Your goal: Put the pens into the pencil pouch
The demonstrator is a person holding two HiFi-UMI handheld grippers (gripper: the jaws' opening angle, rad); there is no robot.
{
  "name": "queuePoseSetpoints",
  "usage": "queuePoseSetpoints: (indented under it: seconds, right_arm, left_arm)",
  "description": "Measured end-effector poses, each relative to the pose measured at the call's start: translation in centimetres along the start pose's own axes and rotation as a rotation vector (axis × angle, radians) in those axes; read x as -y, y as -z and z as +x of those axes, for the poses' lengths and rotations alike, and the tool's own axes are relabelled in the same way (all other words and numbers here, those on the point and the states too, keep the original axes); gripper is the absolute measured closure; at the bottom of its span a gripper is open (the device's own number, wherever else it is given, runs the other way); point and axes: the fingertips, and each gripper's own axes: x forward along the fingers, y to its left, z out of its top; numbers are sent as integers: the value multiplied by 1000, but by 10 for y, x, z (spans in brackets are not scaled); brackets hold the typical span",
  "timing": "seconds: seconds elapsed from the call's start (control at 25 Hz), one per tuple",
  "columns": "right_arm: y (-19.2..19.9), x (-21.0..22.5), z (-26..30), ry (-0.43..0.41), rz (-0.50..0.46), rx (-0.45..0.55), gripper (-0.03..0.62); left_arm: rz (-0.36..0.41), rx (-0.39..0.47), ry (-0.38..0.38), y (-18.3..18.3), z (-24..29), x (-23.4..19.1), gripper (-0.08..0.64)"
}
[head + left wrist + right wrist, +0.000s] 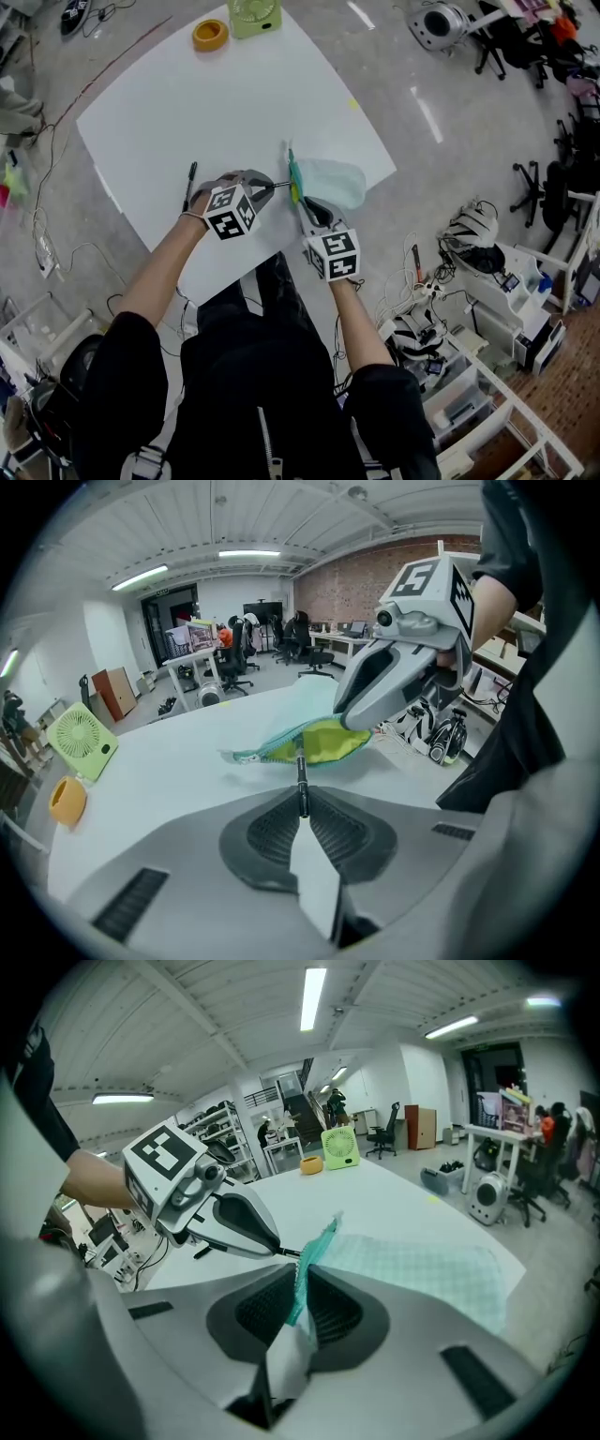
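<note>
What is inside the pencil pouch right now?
The pencil pouch shows only yellow-green lining at its open mouth, where the pen in the left gripper points. Fabric covers the rest.

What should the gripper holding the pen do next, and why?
Probably ease the left gripper forward a little, sliding the thin black pen into the teal fabric pouch. The pen's tip is at the yellow-lined opening, and the right gripper pinches the zipper edge, holding it open.
</note>
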Motion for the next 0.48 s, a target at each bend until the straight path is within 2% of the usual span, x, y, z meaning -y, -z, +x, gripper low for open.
queuePoseSetpoints:
  seconds: [0.48]
  right_arm:
    - [-1,0,-1,-34,-33,-6,541]
  left_arm:
    - [-20,58,12,-22,24,-5,509]
